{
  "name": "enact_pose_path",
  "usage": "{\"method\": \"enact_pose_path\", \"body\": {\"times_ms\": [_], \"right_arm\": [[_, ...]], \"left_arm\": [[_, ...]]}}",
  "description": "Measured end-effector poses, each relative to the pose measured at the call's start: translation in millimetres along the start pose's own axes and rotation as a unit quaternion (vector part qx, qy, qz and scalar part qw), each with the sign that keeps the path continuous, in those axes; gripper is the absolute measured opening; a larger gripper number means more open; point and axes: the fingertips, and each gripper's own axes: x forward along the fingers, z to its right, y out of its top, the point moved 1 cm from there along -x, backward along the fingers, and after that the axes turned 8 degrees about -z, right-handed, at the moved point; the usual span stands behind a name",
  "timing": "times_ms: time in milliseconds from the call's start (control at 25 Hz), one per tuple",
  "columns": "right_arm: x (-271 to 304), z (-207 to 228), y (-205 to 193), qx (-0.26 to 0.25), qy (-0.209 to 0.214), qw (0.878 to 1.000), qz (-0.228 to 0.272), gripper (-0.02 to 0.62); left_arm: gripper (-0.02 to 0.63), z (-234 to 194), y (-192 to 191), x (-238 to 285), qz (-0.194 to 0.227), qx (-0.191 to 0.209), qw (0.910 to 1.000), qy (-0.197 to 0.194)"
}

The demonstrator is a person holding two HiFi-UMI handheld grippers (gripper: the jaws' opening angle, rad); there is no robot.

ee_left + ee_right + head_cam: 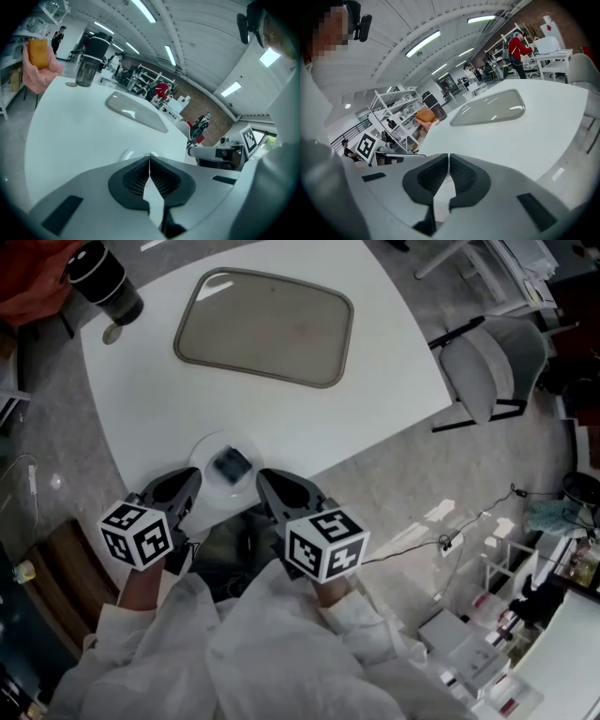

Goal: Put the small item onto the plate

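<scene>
Your left gripper (190, 482) and right gripper (266, 480) are both closed tight on nothing, at the near edge of the white table (394, 362). Between them, the small dark item (231, 464) seems to lie on the clear round plate (201, 452), though the view is blurry there. The grey tray (265, 326) sits at the far side.
</scene>
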Motion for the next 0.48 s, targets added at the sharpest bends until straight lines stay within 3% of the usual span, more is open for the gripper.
{"method": "enact_pose_path", "body": {"times_ms": [480], "right_arm": [[21.4,12.9,-24.3,0.014,-0.021,0.999,-0.031,0.017]], "left_arm": [[0.012,-34.8,-19.6,1.9,-0.019,-0.024,0.9983,0.05]]}}
